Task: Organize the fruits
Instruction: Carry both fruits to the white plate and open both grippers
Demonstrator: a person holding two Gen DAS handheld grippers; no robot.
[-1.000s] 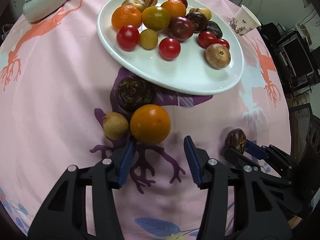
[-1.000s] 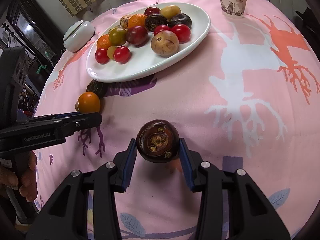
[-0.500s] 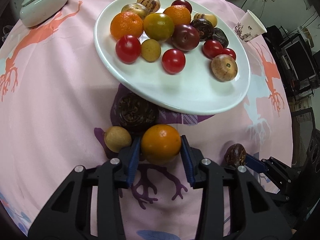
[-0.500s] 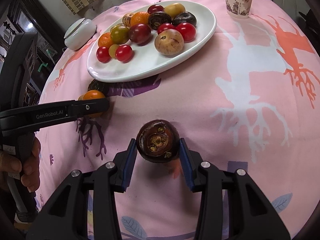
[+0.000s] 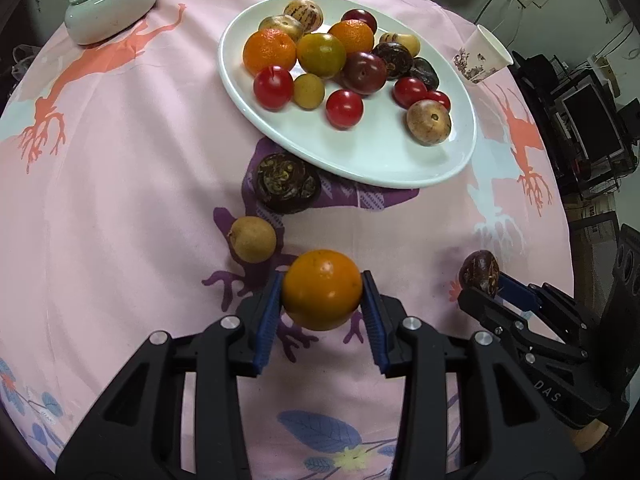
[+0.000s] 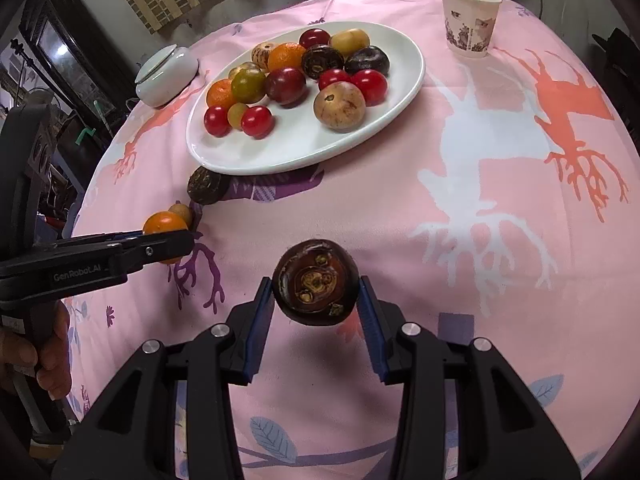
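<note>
Orange fruit [image 5: 322, 295] sits pinched between the left gripper [image 5: 322, 312] pads, with the white plate [image 5: 400, 168] straight ahead; a tan fruit [image 5: 253, 239] and a dark fruit [image 5: 286, 182] lie between.

From the right wrist, the right gripper [image 6: 316, 312] clamps a dark round fruit [image 6: 316, 282], plate [image 6: 304, 152] ahead-left, path clear, paper cup [image 6: 469, 20] well apart.

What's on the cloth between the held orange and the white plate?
In the left wrist view, a tan fruit and a dark brown fruit lie between orange and plate.
</note>
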